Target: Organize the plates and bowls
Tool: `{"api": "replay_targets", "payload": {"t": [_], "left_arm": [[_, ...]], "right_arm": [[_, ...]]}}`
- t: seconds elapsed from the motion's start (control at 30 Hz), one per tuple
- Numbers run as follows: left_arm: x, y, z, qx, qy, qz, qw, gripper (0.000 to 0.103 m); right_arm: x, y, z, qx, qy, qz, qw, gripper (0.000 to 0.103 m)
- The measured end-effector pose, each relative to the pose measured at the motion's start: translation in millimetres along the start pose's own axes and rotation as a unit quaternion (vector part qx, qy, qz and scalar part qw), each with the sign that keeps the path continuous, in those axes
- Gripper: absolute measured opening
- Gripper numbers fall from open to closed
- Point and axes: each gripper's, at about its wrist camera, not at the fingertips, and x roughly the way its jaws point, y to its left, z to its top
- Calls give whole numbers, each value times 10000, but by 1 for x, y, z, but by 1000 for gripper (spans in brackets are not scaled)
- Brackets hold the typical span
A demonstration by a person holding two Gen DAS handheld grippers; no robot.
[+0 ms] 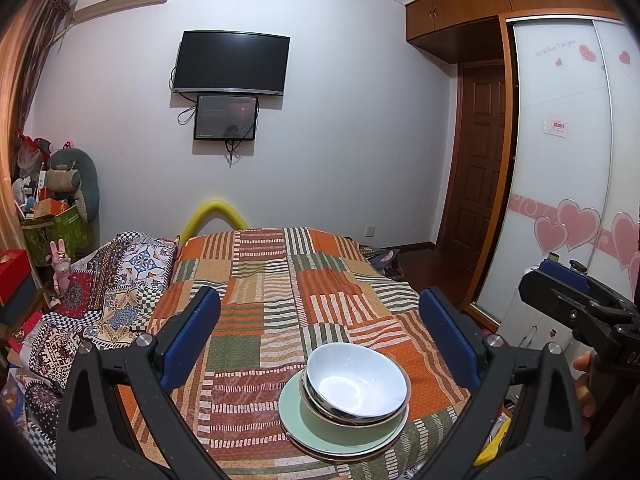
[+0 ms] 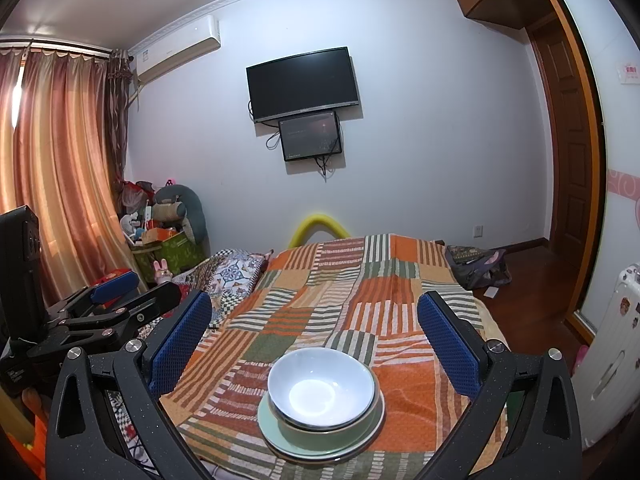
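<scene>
A white bowl [image 1: 356, 380] sits nested in a pale green bowl [image 1: 320, 416], on a pale green plate [image 1: 292, 404] with another plate under it. The stack rests on the patchwork-covered table [image 1: 280, 300], near its front edge. The stack also shows in the right wrist view, white bowl [image 2: 320, 388] on top of the green plate [image 2: 268, 420]. My left gripper [image 1: 320, 336] is open and empty, above and behind the stack. My right gripper [image 2: 314, 340] is open and empty, also held over the stack. The right gripper shows at the right edge of the left view [image 1: 576, 304].
The patchwork cloth [image 2: 360, 288] covers the surface toward the far wall. A second patterned quilt [image 1: 112, 292] lies at the left. Boxes and toys [image 1: 52, 216] are piled in the left corner. A wardrobe [image 1: 560, 160] and white radiator [image 2: 612, 352] stand on the right.
</scene>
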Motion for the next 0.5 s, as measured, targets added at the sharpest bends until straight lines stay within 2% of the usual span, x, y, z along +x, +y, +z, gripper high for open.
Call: {"api": "replay_targets", "payload": {"t": [0.5], "left_arm": [[-2,0,-2,19,-35,-71,10000,102]], "right_arm": [[1,1,0,-21,17,13,10000,102]]}}
